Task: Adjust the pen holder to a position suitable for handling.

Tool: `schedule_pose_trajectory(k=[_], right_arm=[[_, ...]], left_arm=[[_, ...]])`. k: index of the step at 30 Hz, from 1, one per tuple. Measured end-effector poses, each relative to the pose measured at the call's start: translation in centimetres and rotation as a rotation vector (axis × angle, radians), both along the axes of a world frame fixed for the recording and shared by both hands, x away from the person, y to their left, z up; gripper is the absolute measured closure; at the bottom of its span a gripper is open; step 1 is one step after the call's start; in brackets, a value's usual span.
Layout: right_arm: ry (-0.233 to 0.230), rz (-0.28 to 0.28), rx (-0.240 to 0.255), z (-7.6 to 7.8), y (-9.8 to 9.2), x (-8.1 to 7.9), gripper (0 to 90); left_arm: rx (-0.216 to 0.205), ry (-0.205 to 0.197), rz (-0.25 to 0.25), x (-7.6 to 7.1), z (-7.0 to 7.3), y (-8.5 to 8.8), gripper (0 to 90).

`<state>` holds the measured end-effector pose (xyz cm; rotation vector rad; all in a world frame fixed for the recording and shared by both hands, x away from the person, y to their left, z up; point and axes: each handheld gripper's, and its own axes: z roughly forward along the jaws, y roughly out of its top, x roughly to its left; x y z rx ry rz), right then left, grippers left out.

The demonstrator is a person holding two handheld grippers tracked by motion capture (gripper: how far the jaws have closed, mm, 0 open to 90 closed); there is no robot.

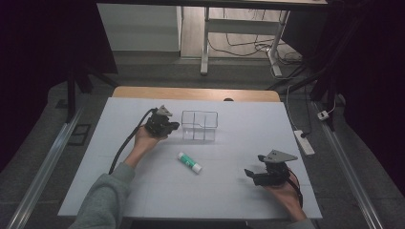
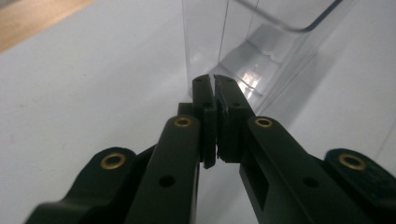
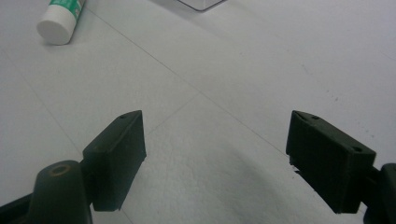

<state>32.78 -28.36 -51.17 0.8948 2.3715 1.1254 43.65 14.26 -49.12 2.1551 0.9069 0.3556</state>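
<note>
A clear plastic box [image 1: 199, 125] with inner dividers stands at the middle back of the white board. My left gripper [image 1: 173, 127] is held just left of it, tips close to its wall. In the left gripper view the jaws [image 2: 215, 80] are only a thin slit apart, with nothing between them, pointing at the clear box [image 2: 261, 37]. A white and green glue stick [image 1: 189, 162] lies on the board in the middle. My right gripper [image 1: 253, 165] rests at the front right, jaws [image 3: 215, 122] wide open over bare board, with the glue stick [image 3: 60, 18] far off at upper left.
The white board [image 1: 143, 191] covers a wooden table whose far edge [image 1: 196, 93] shows behind it. On the floor to the right lies a power strip [image 1: 303, 141] with cables. Desk legs [image 1: 205, 43] stand beyond the table.
</note>
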Motion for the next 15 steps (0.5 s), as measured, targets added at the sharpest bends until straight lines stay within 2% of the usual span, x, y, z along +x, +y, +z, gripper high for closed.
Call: schedule_pose_trajectory(k=[1, 3, 4, 5, 6, 10, 11, 15], right_arm=[[0.0, 0.0, -0.001, 0.0, 0.0, 0.0, 18.8], [-0.001, 0.0, -0.002, 0.0, 0.0, 0.0, 18.8], [-0.004, 0.003, 0.009, 0.1, 0.0, 0.0, 18.9], [-0.004, 0.003, 0.009, 0.1, 0.0, 0.0, 18.9], [-0.007, -0.002, 0.012, 0.1, -0.1, 0.0, 18.9], [-0.007, -0.001, 0.015, 0.1, -0.1, 0.0, 18.9], [-0.008, 0.002, 0.017, 0.1, -0.1, 0.0, 18.8], [-0.011, 0.011, 0.023, 0.2, -0.1, -0.1, 18.8]], left_arm=[[-0.012, 0.001, -0.017, -0.1, 0.2, 0.0, 78.5], [0.003, -0.012, -0.038, -0.5, 0.5, 0.0, 75.1], [0.011, -0.016, -0.048, -0.7, 0.6, 0.1, 66.8], [0.014, -0.016, -0.063, -0.9, 0.8, 0.1, 66.8], [0.012, -0.016, -0.075, -1.0, 0.9, 0.2, 60.3], [0.018, -0.018, -0.135, -1.6, 1.4, 0.7, 53.7], [0.022, -0.022, -0.145, -1.8, 1.5, 0.7, 50.5], [0.014, -0.033, -0.176, -2.1, 2.1, 0.9, 47.4]])
